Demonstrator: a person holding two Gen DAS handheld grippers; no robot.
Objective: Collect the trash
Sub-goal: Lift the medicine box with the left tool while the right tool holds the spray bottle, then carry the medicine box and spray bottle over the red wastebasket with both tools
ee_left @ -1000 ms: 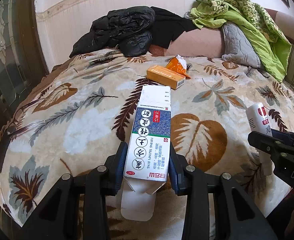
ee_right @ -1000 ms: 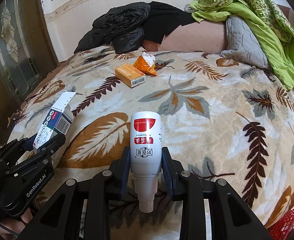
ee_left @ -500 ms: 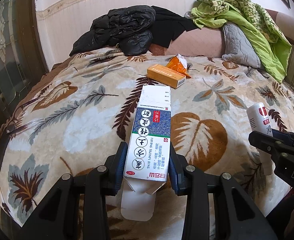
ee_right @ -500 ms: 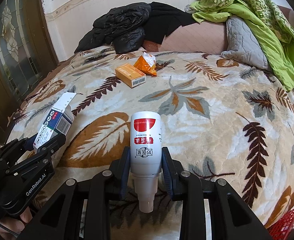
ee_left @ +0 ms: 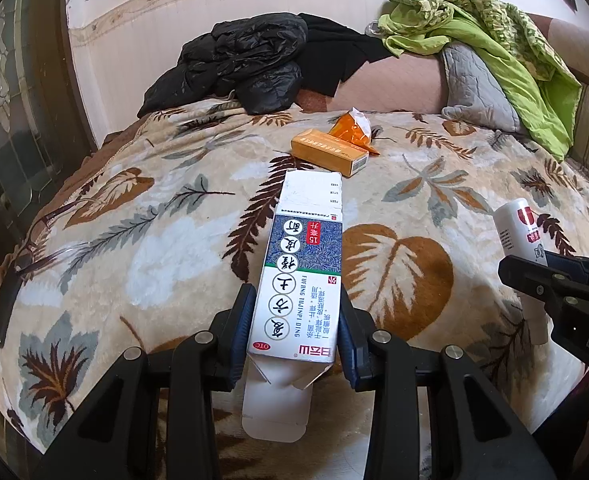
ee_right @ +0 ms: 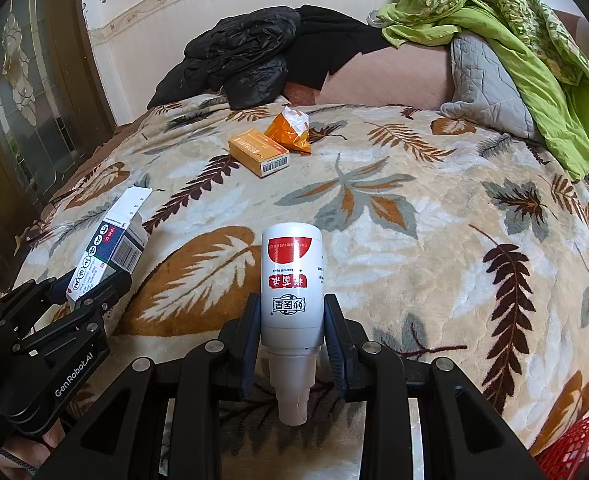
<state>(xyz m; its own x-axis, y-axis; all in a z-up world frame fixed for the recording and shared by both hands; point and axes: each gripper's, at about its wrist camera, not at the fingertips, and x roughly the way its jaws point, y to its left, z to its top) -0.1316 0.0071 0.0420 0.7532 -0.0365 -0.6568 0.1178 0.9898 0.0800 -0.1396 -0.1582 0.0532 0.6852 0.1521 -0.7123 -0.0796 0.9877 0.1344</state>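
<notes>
The left gripper [ee_left: 296,330] is closed on a blue and white medicine box [ee_left: 300,280], and its two blue pads press the long sides of the box. The box points away from the camera, above the leaf-pattern blanket [ee_left: 394,276], and its open white flap hangs down at the near end. The right gripper [ee_right: 292,330] is closed on a white spray bottle [ee_right: 292,276] with a red label; the bottle is held upside down to the camera, with the nozzle toward the camera and the flat bottom pointing to the far side of the blanket.

Two other pieces of trash lie on the blanket, farther away than both held things. An orange carton [ee_right: 259,152] lies flat, and an orange wrapper [ee_right: 288,130] with white torn paper at its top is just beside it, on the side nearer to the wall; I cannot tell if they touch each other.

Behind the blanket, against the wall, there is a black jacket [ee_right: 238,56]. To the right of the jacket a green blanket [ee_right: 534,56] lies over a grey cushion [ee_right: 482,80]. At the near right edge of the leaf-pattern blanket, a part of a red basket [ee_right: 574,444] is seen in the right wrist view
</notes>
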